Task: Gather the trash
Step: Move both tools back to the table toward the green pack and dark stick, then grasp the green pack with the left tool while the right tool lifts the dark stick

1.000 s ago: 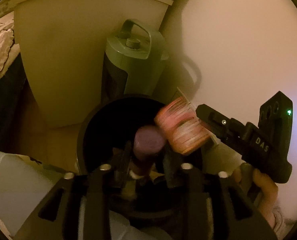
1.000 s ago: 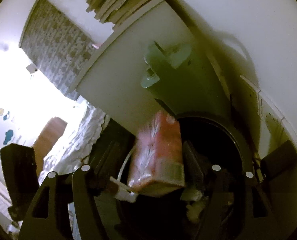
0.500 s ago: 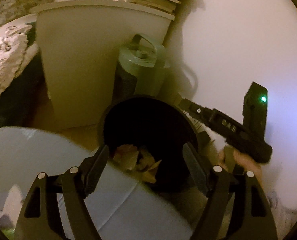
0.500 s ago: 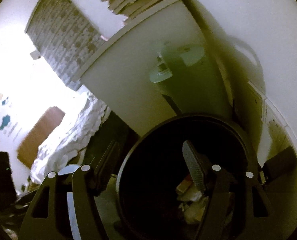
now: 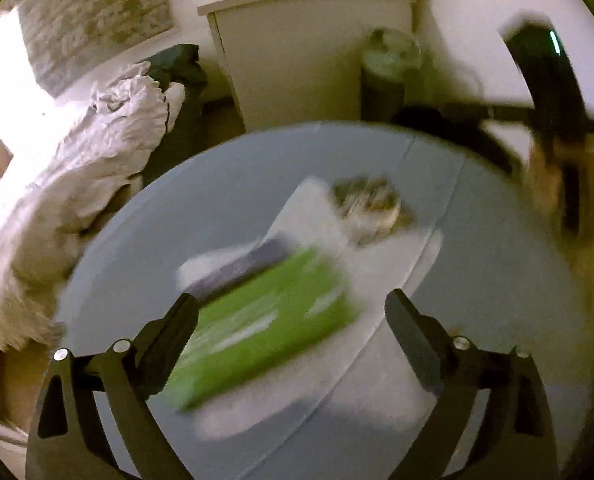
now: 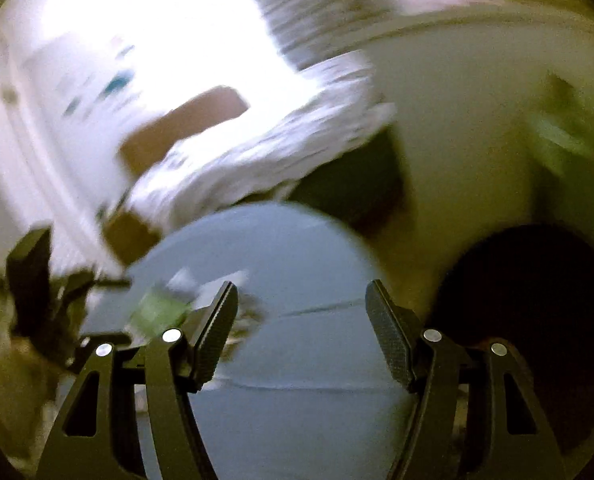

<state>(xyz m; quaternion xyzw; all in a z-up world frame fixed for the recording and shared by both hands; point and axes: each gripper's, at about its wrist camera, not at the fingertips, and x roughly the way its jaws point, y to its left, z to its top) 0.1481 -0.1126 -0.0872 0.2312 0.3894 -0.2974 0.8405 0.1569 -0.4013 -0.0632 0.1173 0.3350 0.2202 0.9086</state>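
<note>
Trash on the table: you have a green carton (image 5: 269, 324), a crumpled wrapper (image 5: 367, 208) and a white-and-purple packet (image 5: 237, 260) lying on the round blue table (image 5: 497, 280); all three are blurred, so exactly what each is cannot be told.
Round blue table: it fills the lower half of both wrist views; a pale sheet (image 5: 317, 216) lies across its middle under the litter.
Bed: crumpled white bedding (image 5: 97, 152) sits beyond the table's far left edge, well apart from the trash.
Cabinet: a pale cabinet (image 5: 305, 60) stands behind the table, with a green appliance (image 5: 389, 72) just beside it.
Bin: the dark bin (image 6: 537, 300) shows at the right of your right wrist view, beside the table edge; its contents are not visible from here.
Left gripper (image 5: 293, 336): your jaws are opening wide and nothing is between the pads; the green carton lies just ahead of them, untouched.
Right gripper (image 6: 301, 332): you hold it parted and empty above bare tabletop, with the crumpled wrapper off to its left.
Progress: at least three pieces remain on the table, so by my reading the job is unfinished and you are lining up the next pick, most likely the green carton.
</note>
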